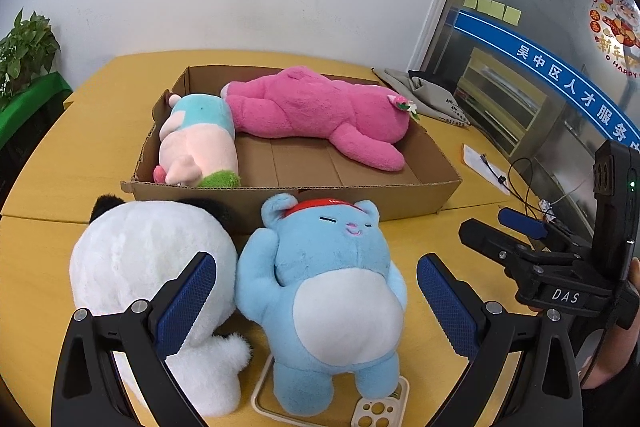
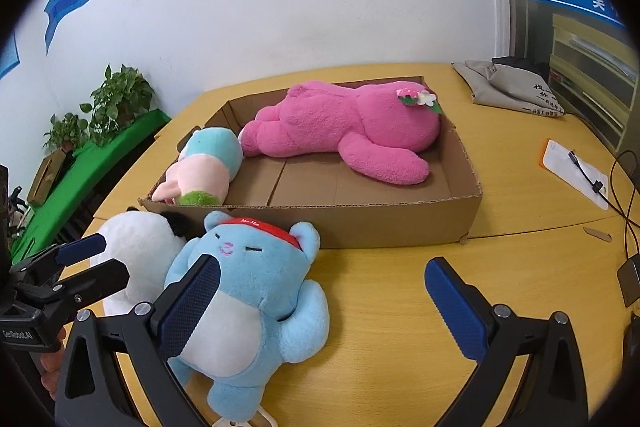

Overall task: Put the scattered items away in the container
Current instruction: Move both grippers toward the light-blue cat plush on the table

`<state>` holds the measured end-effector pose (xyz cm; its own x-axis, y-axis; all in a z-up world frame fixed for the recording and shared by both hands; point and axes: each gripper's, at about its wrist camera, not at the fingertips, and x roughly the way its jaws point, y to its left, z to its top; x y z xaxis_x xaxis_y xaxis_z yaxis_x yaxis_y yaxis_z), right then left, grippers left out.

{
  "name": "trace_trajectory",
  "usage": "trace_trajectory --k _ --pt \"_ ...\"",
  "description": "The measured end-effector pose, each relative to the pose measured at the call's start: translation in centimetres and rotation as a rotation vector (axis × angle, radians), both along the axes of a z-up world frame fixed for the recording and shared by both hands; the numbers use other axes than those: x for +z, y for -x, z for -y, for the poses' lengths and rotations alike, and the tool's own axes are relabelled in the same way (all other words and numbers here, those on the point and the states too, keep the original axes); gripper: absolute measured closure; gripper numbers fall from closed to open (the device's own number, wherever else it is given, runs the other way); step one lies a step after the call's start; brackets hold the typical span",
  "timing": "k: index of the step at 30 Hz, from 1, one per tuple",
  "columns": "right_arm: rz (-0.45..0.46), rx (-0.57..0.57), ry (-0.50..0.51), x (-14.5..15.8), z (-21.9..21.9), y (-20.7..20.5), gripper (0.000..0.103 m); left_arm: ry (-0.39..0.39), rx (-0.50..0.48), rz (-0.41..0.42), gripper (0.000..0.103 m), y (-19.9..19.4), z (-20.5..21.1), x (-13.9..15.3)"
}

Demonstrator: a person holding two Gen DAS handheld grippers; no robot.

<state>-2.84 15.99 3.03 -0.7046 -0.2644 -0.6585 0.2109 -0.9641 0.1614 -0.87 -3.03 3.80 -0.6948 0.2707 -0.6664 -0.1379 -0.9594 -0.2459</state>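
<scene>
The risk looked plain: the blue bear (image 1: 328, 291) lay pressed against the white plush (image 1: 160, 287), so the left gripper (image 1: 316, 301), jaws spread wide around the bear, might have pinched both or dragged the cream frame (image 1: 262, 401) under its feet. Ahead of it sat the cardboard box (image 1: 400, 197) on the bench (image 1: 40, 267). The right gripper (image 2: 322, 305) hung low, equally wide, holding nothing, the bear at its left finger.

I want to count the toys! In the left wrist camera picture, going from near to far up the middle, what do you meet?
Blue bear plush lying on the table → front wall of the cardboard box → bare box floor → pink plush inside the box → far edge of the yellow table → white wall.
</scene>
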Motion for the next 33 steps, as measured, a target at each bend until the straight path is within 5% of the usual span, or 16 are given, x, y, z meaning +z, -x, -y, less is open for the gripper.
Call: trace_trajectory --k 18,29,33 --pt "0.020 0.114 -0.013 -1.6 1.2 -0.8 0.001 -0.053 -0.054 0.068 0.001 2.0 -0.3 -1.3" --pt "0.144 0.342 0.023 -5.6 4.1 -2.0 0.001 -0.090 -0.176 0.178 0.008 5.2 -3.0 -4.8" --pt "0.178 0.324 -0.031 -7.4 4.7 -1.8 0.001 -0.058 -0.177 0.217 0.012 5.7 -3.8 -6.4"
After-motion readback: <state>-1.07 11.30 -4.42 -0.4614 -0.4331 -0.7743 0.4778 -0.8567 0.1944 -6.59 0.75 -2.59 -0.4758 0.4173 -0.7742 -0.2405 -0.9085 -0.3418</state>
